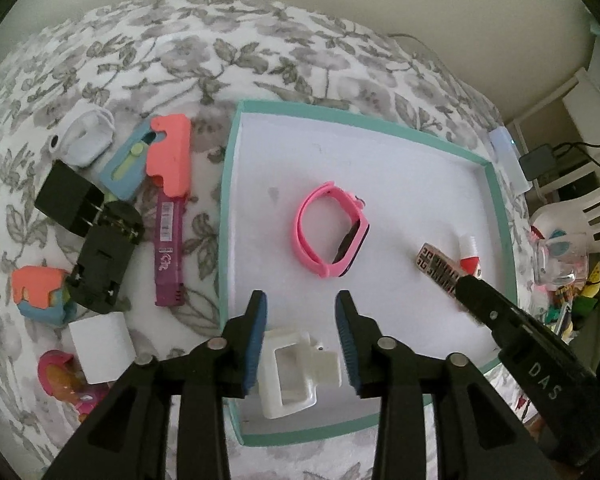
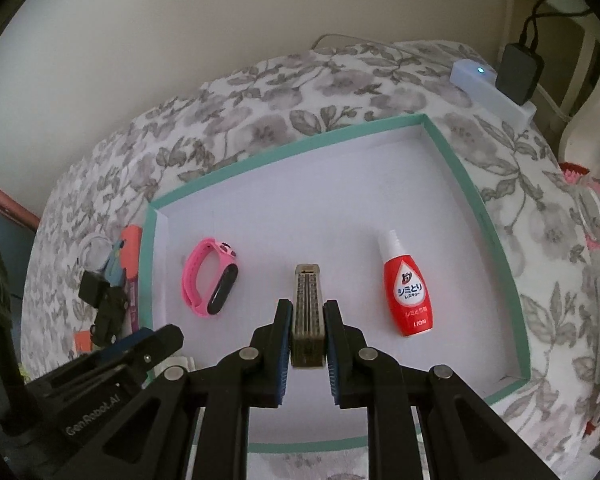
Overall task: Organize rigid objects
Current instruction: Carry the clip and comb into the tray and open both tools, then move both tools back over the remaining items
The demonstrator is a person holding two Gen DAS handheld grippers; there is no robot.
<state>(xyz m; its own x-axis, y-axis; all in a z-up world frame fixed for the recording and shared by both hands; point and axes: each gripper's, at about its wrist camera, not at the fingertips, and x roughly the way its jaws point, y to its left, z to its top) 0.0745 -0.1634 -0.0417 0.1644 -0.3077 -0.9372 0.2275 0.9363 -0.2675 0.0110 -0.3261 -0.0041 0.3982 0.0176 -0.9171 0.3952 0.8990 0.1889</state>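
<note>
A teal-rimmed white tray (image 1: 364,114) (image 2: 300,144) lies on a floral bedcover. Inside it are a pink watch band (image 1: 328,232) (image 2: 210,276) and a red bottle (image 2: 408,292) (image 1: 470,256). My left gripper (image 1: 300,296) (image 2: 156,340) stands open over the tray's near corner. A white plastic clip (image 1: 292,372) rests on the tray floor between its pads. My right gripper (image 2: 308,304) (image 1: 464,280) is shut on a patterned metal bar (image 2: 308,320) (image 1: 438,268), held low over the tray between the band and the bottle.
Left of the tray lie black adapters (image 1: 92,232), a purple box (image 1: 170,252), a coral piece (image 1: 170,156), a white cube (image 1: 100,344), a coral-blue block (image 1: 40,292) and a pink toy (image 1: 64,380). A white device (image 2: 488,88) and black charger (image 2: 518,74) sit beyond the tray.
</note>
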